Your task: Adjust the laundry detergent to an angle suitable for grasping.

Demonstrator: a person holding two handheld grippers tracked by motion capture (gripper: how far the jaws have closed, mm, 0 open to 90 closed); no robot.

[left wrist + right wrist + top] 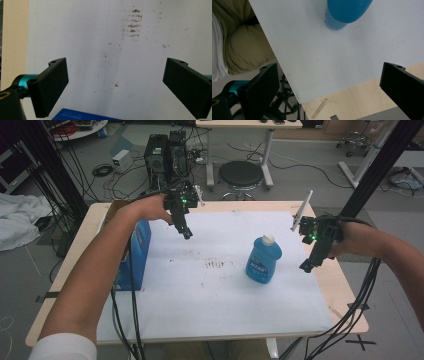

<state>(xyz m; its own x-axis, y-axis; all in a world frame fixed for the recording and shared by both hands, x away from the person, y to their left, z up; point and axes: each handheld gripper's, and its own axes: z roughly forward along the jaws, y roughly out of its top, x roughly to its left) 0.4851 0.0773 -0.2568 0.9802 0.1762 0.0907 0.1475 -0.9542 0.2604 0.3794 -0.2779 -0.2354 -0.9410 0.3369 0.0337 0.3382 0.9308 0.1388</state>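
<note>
A blue plastic bottle point(263, 259) with a white cap stands upright on the white sheet point(210, 295), right of the middle. My right gripper point(306, 266) hangs open to the right of the bottle, apart from it, over the sheet's right edge. In the right gripper view the bottle point(345, 12) is at the top, beyond the wide-apart jaws. My left gripper point(187, 234) is held open above the sheet's far left part, with nothing between its jaws. A blue box point(136, 256) stands at the sheet's left edge, below the left forearm; its top corner point(77, 116) peeks in low.
Brown smudges point(216, 265) mark the middle of the sheet. The wooden table point(345, 285) shows bare strips at both sides. Cables point(345, 320) trail off the front right corner. Beyond the table are a black stool point(241, 174), computer towers point(165, 155) and floor cables.
</note>
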